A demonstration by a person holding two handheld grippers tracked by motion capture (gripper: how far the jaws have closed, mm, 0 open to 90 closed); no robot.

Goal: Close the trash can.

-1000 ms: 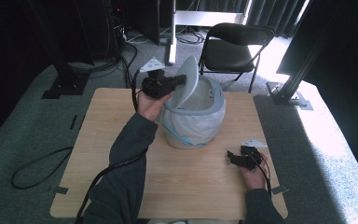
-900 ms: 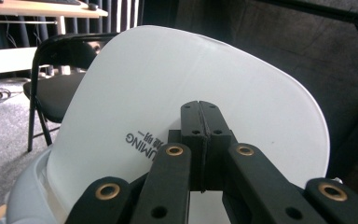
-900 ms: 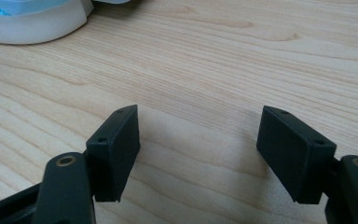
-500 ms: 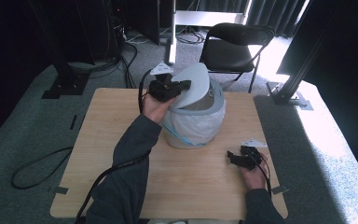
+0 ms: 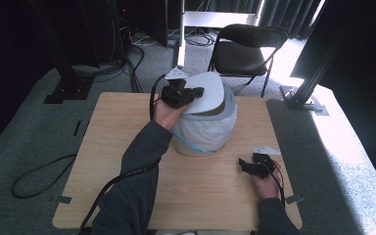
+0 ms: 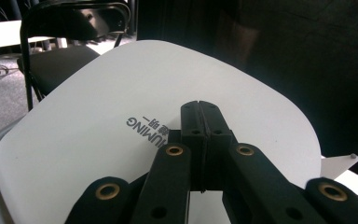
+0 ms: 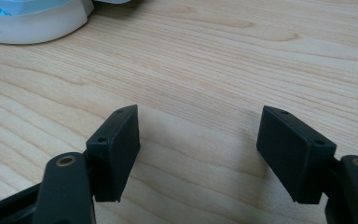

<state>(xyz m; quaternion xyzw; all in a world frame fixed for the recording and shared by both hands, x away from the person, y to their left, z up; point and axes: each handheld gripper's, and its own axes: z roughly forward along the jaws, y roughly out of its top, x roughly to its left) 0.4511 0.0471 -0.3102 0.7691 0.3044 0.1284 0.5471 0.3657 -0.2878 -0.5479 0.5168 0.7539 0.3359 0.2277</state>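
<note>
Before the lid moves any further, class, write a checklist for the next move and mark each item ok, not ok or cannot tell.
1. Left gripper shut on the white lid: ok.
2. Lid seated flat on the bin: not ok, tilted.
3. Right gripper open with nothing between its jaws: ok.
4. Right gripper apart from the bin: ok.
5. Bin upright on the table: ok.
6. Bin's contents: cannot tell.

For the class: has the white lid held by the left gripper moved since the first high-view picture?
Yes. The white lid has swung down toward the bin, from tilted up to nearly flat.
</note>
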